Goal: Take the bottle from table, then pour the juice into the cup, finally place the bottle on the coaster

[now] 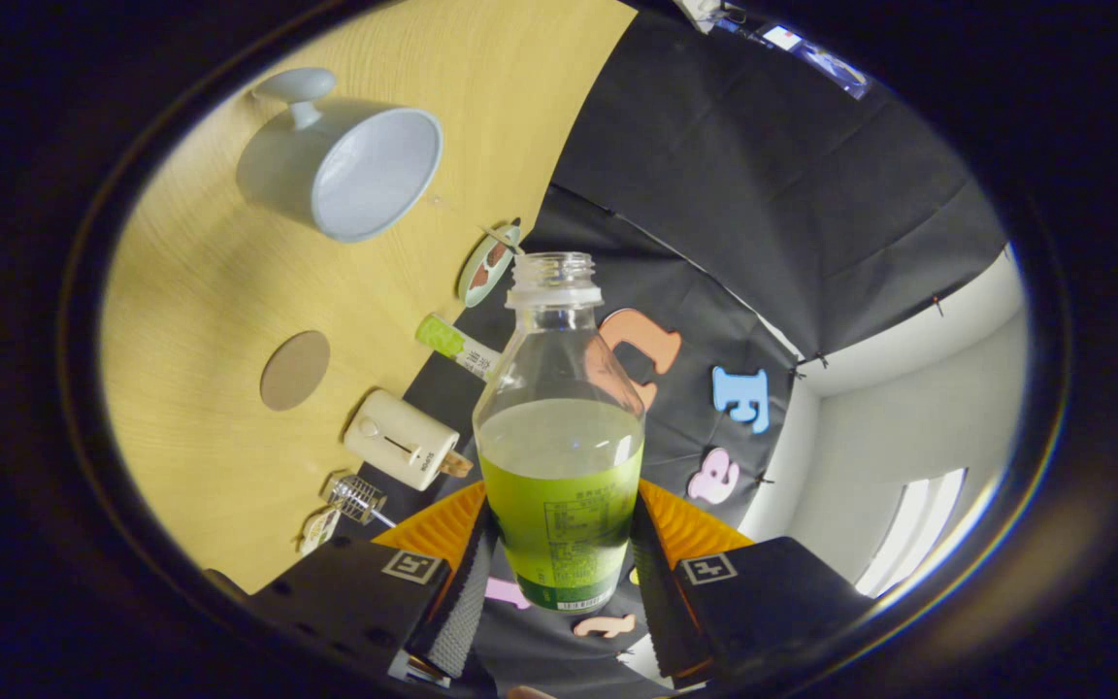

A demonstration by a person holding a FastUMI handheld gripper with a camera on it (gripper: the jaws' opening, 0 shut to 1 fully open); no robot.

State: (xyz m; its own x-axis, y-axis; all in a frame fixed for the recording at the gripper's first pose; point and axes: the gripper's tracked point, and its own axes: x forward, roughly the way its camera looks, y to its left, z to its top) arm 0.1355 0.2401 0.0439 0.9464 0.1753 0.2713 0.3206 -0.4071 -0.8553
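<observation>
My gripper (pixel 559 573) is shut on a clear uncapped bottle (pixel 559 437), both fingers pressing its lower labelled part. Green juice fills about the lower half of the bottle, and its open neck points away from the fingers. The whole view is rolled, so the wooden table (pixel 219 291) appears tilted to the side. A white cup (pixel 345 165) with a handle stands on the table beyond the bottle, its empty mouth facing me. A round brown coaster (pixel 295 370) lies flat on the table, between the cup and the fingers.
A cream boxy device (pixel 402 440) lies near the table edge, with a small wire whisk piece (pixel 357 498) beside it. A green-and-white tube (pixel 455 346) and a round printed disc (pixel 489 263) lie along the same edge. Black cloth forms the wall behind.
</observation>
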